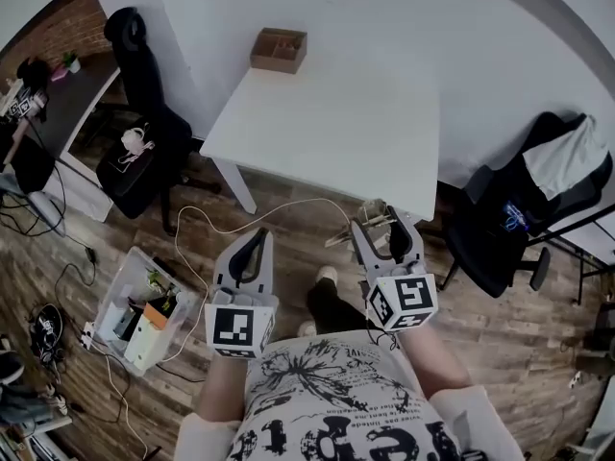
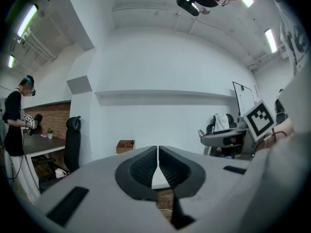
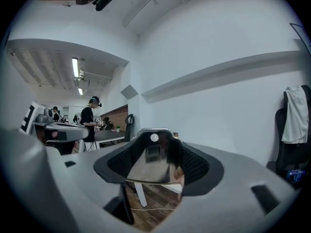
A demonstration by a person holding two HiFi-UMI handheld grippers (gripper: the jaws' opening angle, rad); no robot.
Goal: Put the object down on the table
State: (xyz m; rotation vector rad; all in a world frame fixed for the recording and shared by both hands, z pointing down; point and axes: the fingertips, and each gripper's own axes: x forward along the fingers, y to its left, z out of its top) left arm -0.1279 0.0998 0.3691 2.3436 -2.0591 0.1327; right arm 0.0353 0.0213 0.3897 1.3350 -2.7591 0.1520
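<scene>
My right gripper [image 1: 384, 223] hovers over the wooden floor just short of the white table [image 1: 327, 123], near its front right corner. Its jaws stand wide around a glossy, see-through object [image 3: 151, 163] with a rounded top rim, which fills the gap between the pads. From the head view that object [image 1: 369, 217] shows only as a faint clear shape ahead of the jaws. My left gripper [image 1: 254, 246] hangs lower left of the table, also over the floor. Its pads [image 2: 146, 166] are pressed together with nothing between them.
A small brown box [image 1: 279, 49] sits at the table's far edge. A black chair [image 1: 144, 142] stands left of the table and another with a white cloth [image 1: 538, 200] at the right. A clear plastic bin [image 1: 144, 315] and cables lie on the floor.
</scene>
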